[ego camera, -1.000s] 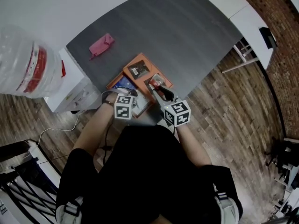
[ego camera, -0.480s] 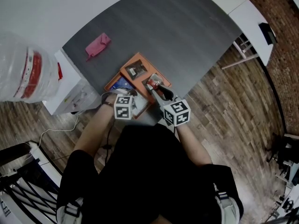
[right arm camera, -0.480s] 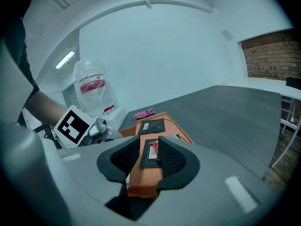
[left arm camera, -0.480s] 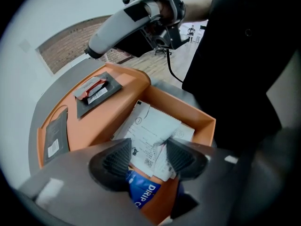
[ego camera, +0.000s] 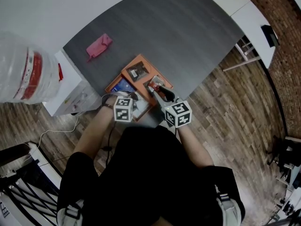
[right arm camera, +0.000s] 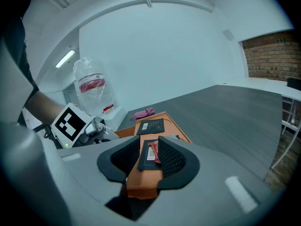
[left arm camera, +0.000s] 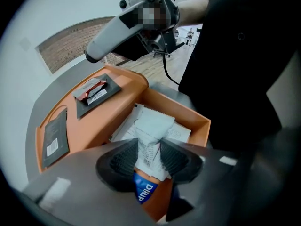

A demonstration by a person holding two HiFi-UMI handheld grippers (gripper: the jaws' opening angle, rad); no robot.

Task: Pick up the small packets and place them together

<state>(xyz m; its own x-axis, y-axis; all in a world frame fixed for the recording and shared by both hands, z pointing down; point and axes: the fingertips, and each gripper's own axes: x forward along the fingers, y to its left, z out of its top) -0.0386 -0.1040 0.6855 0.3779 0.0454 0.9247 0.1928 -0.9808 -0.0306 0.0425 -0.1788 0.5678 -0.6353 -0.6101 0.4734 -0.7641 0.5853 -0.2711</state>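
Past the orange box, a pink cloth lies on the grey table, with a water jug off its edge. Wood floor and a brick wall surround it. The right gripper clamps the lid, which carries a black packet. Only the left gripper view shows the left gripper, its jaws just closed in, pinching a white packet inside the box.

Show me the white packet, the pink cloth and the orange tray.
white packet (left arm camera: 153, 124), left gripper view, on its crinkled middle.
pink cloth (ego camera: 99, 46), head view, on its centre.
orange tray (left arm camera: 94, 124), left gripper view, on a bare part of its raised deck.
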